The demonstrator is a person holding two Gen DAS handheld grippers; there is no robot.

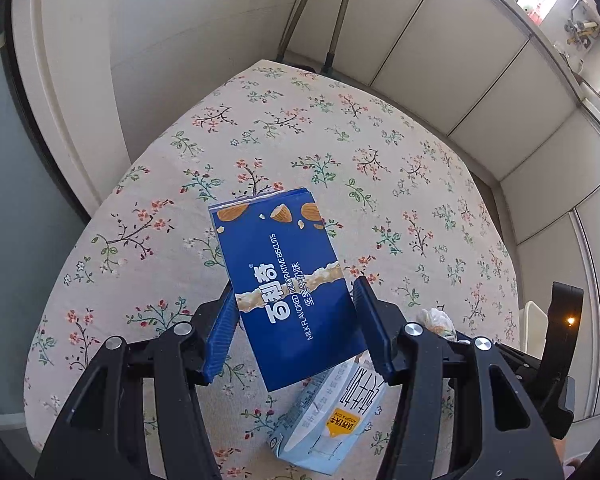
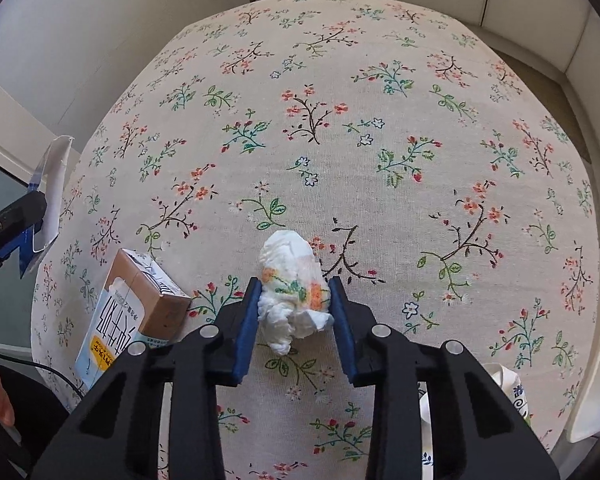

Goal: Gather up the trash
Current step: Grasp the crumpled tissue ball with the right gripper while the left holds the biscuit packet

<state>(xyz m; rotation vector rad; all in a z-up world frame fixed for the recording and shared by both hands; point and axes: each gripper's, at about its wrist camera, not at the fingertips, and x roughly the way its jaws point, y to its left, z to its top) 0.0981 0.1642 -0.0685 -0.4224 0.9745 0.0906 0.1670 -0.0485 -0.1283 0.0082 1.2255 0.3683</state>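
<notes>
Left wrist cam: my left gripper clamped on blue biscuit box, held above floral tablecloth; milk carton lies below. Right gripper pinching crumpled tissue w/ both pads, over the cloth.

Three pieces of trash, two claws, one bench.

One blue biscuit box, one milk carton, one crumpled printed tissue; one left claw and one right claw; one bench under a single floral cloth; one white bag at near right.
</notes>
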